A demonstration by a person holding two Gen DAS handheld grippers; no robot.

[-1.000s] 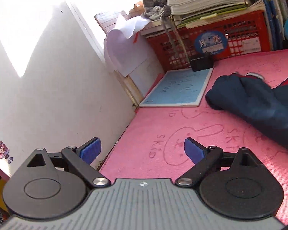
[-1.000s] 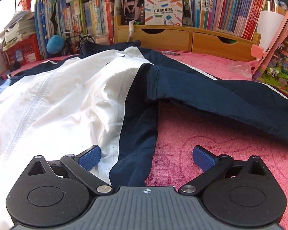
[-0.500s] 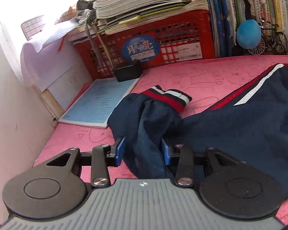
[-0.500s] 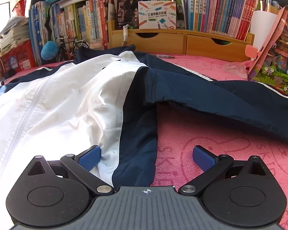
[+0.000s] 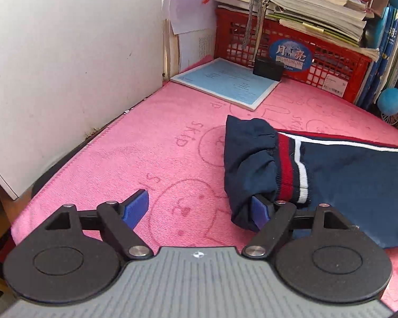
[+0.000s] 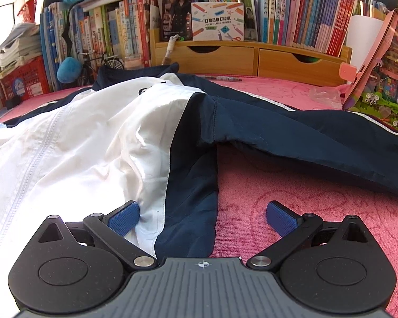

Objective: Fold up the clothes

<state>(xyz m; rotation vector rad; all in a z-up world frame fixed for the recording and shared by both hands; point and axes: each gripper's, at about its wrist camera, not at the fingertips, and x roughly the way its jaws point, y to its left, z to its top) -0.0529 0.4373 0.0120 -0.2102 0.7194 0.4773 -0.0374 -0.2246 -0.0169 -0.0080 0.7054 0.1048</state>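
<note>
The navy-and-white nylon jacket [image 6: 98, 143] runs off-frame on the pink towelling cover [image 6: 291, 190]. Its hem lies between the wide-open, empty right gripper [image 6: 203, 216]. The left gripper [image 5: 199, 208], equally wide and empty, touches the folded-back striped navy cuff [image 5: 254, 159].

Your right gripper [image 6: 203, 214] sat low over the pink towel [image 6: 291, 185] with its jaws spread wide. The navy and white jacket [image 6: 98, 143] lay crumpled ahead, its navy side panel running down between the blue pads [image 6: 281, 218], the left pad touching the white cloth. One navy sleeve [image 6: 318, 132] stretched away to your right. Books [image 6: 305, 10] lined the wooden drawers [image 6: 252, 58] behind.
</note>
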